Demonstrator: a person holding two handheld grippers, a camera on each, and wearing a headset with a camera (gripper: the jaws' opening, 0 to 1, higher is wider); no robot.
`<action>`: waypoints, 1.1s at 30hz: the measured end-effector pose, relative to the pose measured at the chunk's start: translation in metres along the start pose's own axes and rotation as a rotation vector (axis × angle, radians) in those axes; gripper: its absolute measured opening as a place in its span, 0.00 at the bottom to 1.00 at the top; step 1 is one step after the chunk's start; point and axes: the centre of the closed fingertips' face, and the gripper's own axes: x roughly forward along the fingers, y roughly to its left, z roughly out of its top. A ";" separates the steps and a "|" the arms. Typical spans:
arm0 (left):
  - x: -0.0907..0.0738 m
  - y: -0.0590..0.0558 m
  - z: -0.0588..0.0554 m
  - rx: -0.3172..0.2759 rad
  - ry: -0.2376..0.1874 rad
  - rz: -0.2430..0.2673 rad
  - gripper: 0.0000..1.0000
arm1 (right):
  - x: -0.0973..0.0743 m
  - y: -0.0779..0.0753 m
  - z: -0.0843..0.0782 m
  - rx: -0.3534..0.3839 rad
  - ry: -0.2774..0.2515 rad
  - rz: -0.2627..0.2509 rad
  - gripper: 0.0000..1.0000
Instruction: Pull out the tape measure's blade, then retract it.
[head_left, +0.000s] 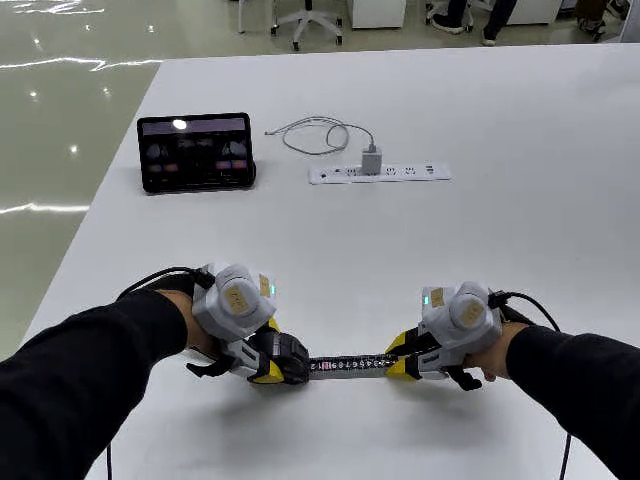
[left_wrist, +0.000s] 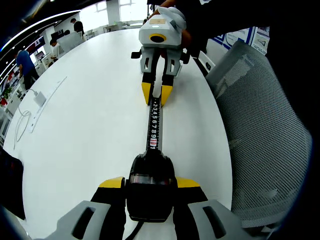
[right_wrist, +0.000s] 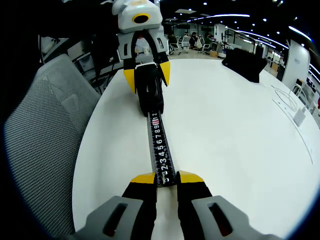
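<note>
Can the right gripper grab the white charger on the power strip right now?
Probably not yet. The right gripper is shut on the blade, so it is busy, and the charger sits farther up the table. Nothing lies between them, so after letting go the way looks free.

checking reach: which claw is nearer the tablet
Left. The left claw, holding the tape measure case, is below the tablet in the head view; the right claw, pinching the blade, is farther right.
</note>
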 end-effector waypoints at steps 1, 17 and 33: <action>0.000 0.000 0.000 0.002 -0.001 0.001 0.32 | 0.000 0.000 -0.001 -0.001 0.000 -0.001 0.10; 0.000 0.000 0.000 -0.002 -0.004 0.003 0.32 | -0.010 0.000 -0.010 0.006 0.001 -0.011 0.10; 0.000 0.000 0.000 -0.002 -0.006 0.002 0.32 | -0.019 -0.002 -0.019 0.009 0.010 -0.021 0.10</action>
